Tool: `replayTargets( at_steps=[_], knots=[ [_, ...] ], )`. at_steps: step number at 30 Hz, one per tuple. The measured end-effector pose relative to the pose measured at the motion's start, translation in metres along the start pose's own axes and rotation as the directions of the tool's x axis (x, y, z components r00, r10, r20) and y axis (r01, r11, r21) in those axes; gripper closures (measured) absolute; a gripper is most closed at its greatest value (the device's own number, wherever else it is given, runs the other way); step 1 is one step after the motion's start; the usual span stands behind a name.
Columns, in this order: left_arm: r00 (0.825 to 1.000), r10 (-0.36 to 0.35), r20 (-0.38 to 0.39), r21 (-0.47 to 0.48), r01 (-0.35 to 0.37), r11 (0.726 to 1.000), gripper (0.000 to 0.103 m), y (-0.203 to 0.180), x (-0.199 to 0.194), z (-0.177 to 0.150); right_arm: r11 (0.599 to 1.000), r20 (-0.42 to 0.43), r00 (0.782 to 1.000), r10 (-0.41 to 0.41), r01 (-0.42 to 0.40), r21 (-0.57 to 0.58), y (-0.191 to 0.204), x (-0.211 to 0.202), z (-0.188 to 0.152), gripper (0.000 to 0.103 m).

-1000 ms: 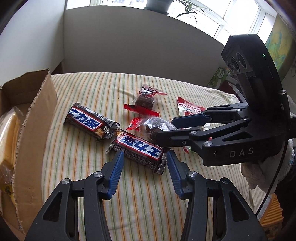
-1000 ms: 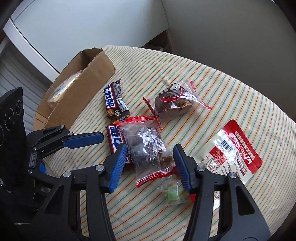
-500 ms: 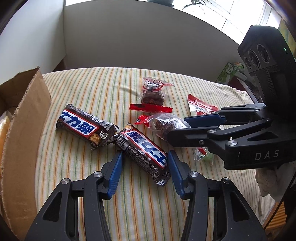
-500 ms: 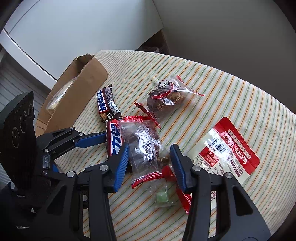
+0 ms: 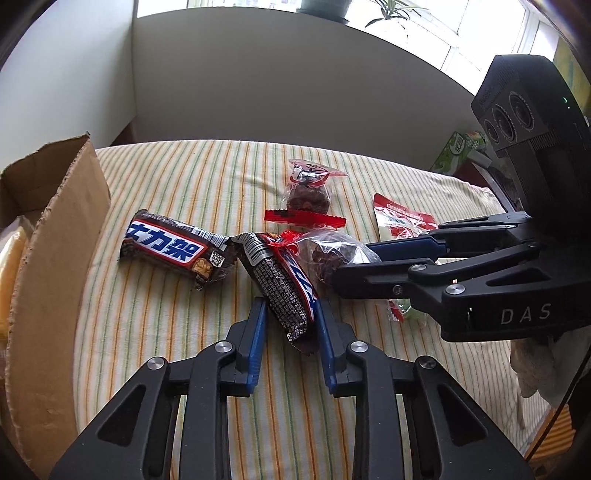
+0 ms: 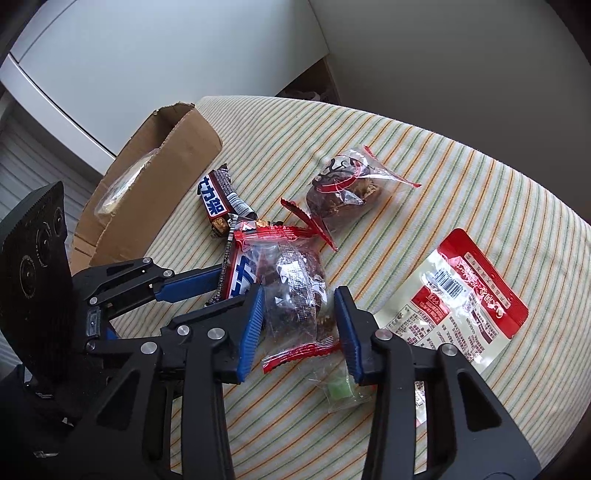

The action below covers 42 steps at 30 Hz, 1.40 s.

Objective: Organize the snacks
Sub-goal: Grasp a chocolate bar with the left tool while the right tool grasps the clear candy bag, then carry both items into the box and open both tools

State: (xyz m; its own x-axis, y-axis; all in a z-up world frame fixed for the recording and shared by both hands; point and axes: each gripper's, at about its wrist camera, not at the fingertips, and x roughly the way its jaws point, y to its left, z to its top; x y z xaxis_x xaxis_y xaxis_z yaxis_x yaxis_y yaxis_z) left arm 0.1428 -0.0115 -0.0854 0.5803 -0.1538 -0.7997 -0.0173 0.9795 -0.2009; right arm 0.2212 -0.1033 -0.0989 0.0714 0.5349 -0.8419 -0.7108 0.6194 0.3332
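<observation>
We see a striped cloth in cream, orange and green lines covering the bench, wrinkled a little toward its far side. Behind it rises a plain grey wall that meets a paler wall at a corner on the left. Above the grey wall runs a bright window, and on its sill stands a dark plant pot with thin green leaves hanging beside it. At the right edge, beyond the cloth, we make out a green-and-white carton. In the right wrist view a white panel slants across the upper left.
</observation>
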Motion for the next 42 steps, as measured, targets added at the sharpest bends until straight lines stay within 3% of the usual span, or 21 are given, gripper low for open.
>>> replayTargets(
  at_steps=[10, 13, 23, 31, 42],
  knots=[
    [0.999, -0.034, 0.007, -0.046, 0.035, 0.998, 0.082, 0.019, -0.029, -0.032, 1.0, 0.009, 1.0, -0.023, 0.023, -0.003, 0.011, -0.007, -0.022, 0.064],
    [0.998, -0.058, 0.023, -0.076, 0.06, 0.995, 0.082, 0.024, -0.041, -0.039, 1.0, 0.033, 0.999, 0.004, -0.004, 0.015, 0.013, -0.012, -0.028, 0.065],
    [0.992, -0.05, 0.114, -0.049, 0.056, 0.997, 0.082, 0.028, -0.09, -0.036, 1.0, 0.11, 0.993, 0.03, -0.031, 0.005, 0.038, -0.047, -0.029, 0.065],
    [0.988, 0.016, 0.155, -0.042, -0.01, 0.999, 0.082, 0.056, -0.134, -0.045, 0.996, 0.144, 0.989, 0.029, -0.016, -0.093, 0.098, -0.059, -0.013, 0.065],
    [0.971, 0.151, 0.186, -0.115, -0.131, 0.985, 0.082, 0.123, -0.175, -0.064, 0.971, 0.123, 0.99, 0.067, -0.036, -0.238, 0.19, -0.034, 0.007, 0.065]
  ],
)
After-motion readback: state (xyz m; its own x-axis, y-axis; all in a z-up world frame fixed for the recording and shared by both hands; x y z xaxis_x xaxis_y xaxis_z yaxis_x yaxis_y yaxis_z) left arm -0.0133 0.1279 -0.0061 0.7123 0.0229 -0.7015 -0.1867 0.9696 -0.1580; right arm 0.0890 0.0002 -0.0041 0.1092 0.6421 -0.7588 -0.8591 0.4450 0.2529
